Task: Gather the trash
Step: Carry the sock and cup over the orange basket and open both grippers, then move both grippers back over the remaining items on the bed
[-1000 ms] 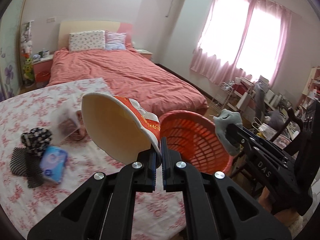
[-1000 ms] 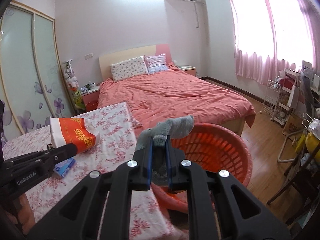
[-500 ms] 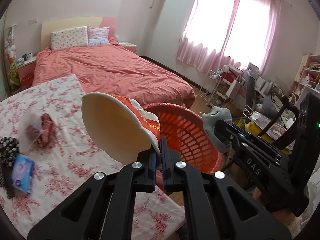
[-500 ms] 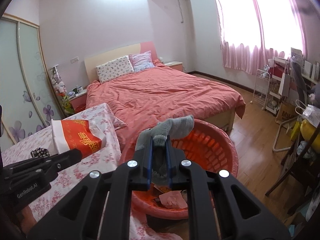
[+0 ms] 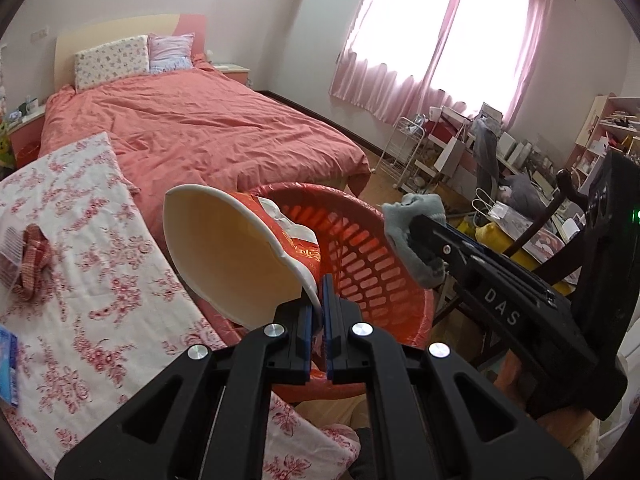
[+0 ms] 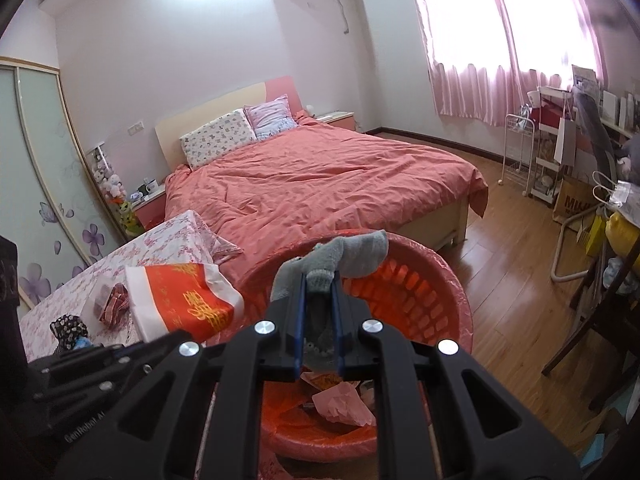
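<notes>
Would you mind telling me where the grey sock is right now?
The grey sock is clamped in the right gripper, held over the near rim of the orange basket, right of the paper cup.

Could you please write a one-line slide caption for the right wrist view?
Right gripper holds a grey sock above the red basket; left gripper brings a crushed red paper cup alongside.

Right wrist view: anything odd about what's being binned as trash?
Yes: the right gripper is shut on a grey sock over the orange basket, clothing rather than litter like the crumpled paper inside.
</notes>
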A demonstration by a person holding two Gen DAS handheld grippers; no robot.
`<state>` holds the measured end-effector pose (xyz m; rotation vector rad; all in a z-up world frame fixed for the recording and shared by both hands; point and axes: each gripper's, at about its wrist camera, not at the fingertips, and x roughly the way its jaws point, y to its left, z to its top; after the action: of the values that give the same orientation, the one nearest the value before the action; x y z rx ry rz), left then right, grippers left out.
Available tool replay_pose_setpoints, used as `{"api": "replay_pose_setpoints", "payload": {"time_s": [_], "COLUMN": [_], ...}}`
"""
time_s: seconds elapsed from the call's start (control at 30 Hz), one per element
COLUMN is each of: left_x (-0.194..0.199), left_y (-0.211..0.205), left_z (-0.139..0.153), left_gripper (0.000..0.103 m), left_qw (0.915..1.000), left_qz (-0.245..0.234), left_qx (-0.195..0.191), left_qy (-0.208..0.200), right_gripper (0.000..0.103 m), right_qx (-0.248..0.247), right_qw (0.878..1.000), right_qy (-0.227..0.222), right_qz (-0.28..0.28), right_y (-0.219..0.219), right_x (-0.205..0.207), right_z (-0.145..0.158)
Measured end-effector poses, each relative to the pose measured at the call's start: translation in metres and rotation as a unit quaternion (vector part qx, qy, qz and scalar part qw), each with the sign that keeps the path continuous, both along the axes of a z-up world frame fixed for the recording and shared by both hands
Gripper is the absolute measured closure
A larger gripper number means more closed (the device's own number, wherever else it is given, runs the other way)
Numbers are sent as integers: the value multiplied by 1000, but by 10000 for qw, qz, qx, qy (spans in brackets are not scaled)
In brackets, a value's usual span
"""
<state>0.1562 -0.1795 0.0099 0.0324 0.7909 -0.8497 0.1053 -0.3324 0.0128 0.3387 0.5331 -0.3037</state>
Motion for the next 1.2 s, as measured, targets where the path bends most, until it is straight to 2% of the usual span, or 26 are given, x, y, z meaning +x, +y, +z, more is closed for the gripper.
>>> {"api": "replay_pose_setpoints", "payload": {"time_s": [0.2, 0.27, 0.37, 0.6, 0.67, 0.83, 0.93, 1.2], "left_x": [2, 2, 4, 6, 5, 3, -2, 3], "left_y": [-7, -9, -7, 8, 16, 36, 56, 116], "left_z": [-7, -10, -15, -16, -14, -11, -10, -9], "left_gripper": [98, 90, 78, 74, 64, 62, 57, 56], "left_qw": [9999, 9998, 9995, 9988, 9984, 9965, 9939, 9863], "left_qz": [-38, -32, 50, 302, 414, 627, 827, 1422], "left_qx": [94, 141, 201, 289, 352, 539, 675, 770], "left_qy": [105, 170, 250, 265, 169, -87, -272, -323], "right_gripper": [84, 83, 76, 65, 62, 58, 58, 58], "right_qx": [165, 269, 310, 244, 218, 108, 51, -80], "right_qw": [9999, 9996, 9995, 9995, 9995, 9998, 9999, 9992], "right_qy": [18, 12, 23, 63, 66, 81, 88, 169], "right_qz": [22, 20, -36, -179, -202, -159, -75, 345], "right_y": [-9, -13, -16, -16, -17, -6, 3, 49], "right_x": [7, 9, 8, 0, -3, -7, -7, 4], "right_z": [-7, -8, -10, -11, -11, -7, -5, 1]}}
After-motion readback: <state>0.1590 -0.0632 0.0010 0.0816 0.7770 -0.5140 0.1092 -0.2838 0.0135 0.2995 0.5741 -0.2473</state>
